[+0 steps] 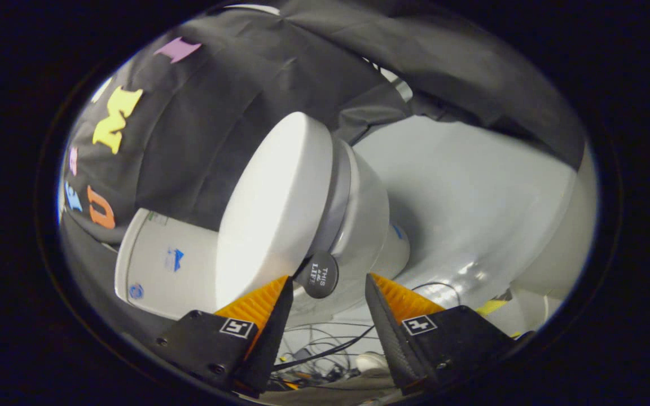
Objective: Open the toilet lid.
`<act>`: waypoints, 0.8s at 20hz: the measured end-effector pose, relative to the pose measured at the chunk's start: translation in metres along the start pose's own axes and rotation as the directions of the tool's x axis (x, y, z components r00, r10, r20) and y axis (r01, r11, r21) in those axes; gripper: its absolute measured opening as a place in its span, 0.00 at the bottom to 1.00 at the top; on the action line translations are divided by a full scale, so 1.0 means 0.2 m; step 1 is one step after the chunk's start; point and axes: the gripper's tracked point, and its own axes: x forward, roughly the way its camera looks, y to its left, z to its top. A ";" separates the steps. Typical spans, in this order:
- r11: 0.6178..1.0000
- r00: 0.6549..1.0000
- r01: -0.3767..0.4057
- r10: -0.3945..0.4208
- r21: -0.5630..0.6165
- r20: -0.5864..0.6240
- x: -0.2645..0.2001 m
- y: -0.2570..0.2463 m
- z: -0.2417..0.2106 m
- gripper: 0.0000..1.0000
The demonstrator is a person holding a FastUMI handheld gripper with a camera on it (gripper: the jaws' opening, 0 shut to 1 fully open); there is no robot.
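1. The gripper [329,290] comes in tilted, its fingers [257,307] spread apart and clamped on nothing. The round dark lift tab [321,274] sits just ahead of them, in the gap, nearer the left one.
2. The toilet lid [273,211] lies closed over the seat [337,197] and bowl [365,217], with the tank [158,265] beyond it against the booth's wall.
3. Risk: the tab is small and off-centre in the gap, so closing now could catch only its edge and slip off.
4. Risk: the lid looks smooth and glossy; a pinch that misses the tab and lands on the rim would likely slide.
5. Risk: pull askew from the hinge line and the tab may twist out of the grip.
6. Hard to read: the hinges are hidden behind the lid, and how the tab is fixed cannot be made out.
7. Cables [325,349] lie tangled on the floor below the fingers, blurred.
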 end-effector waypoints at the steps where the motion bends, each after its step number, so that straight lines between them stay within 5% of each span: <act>1: 1.000 1.000 -0.011 0.011 0.014 -0.002 0.02 0.00 0.00 0.79; 5: 0.996 0.998 -0.067 0.068 0.057 -0.018 0.07 0.06 0.00 0.63; 8: 0.989 0.995 -0.097 0.098 0.112 0.002 0.08 0.07 0.02 0.37; 16: 0.965 0.991 -0.131 0.125 0.228 0.043 0.04 0.11 0.07 0.12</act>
